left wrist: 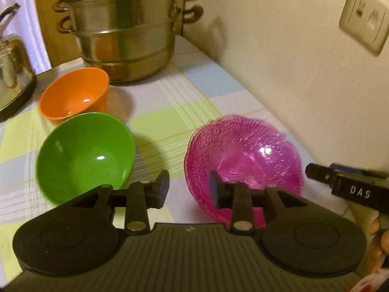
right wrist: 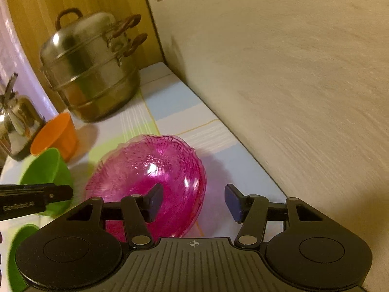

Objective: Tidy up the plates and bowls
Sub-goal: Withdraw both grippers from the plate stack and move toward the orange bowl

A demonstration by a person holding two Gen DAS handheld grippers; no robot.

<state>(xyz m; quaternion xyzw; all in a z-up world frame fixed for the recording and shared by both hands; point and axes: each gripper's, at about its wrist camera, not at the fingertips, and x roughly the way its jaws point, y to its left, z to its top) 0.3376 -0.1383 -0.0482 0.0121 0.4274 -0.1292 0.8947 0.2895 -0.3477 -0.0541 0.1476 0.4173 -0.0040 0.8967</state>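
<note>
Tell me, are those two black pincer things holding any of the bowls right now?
No, nothing is held. The left gripper has its jaws open above the table between the green bowl and pink glass bowl. The right gripper is open over the pink bowl's edge.

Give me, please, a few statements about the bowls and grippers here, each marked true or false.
1. The pink bowl lies nearest the wall. True.
2. The left gripper is shut on the green bowl. False: it is open and holds nothing.
3. The orange bowl stands between the green bowl and the steel steamer pot. True.
4. The right gripper is shut. False: it is open, one finger over the pink bowl.
</note>
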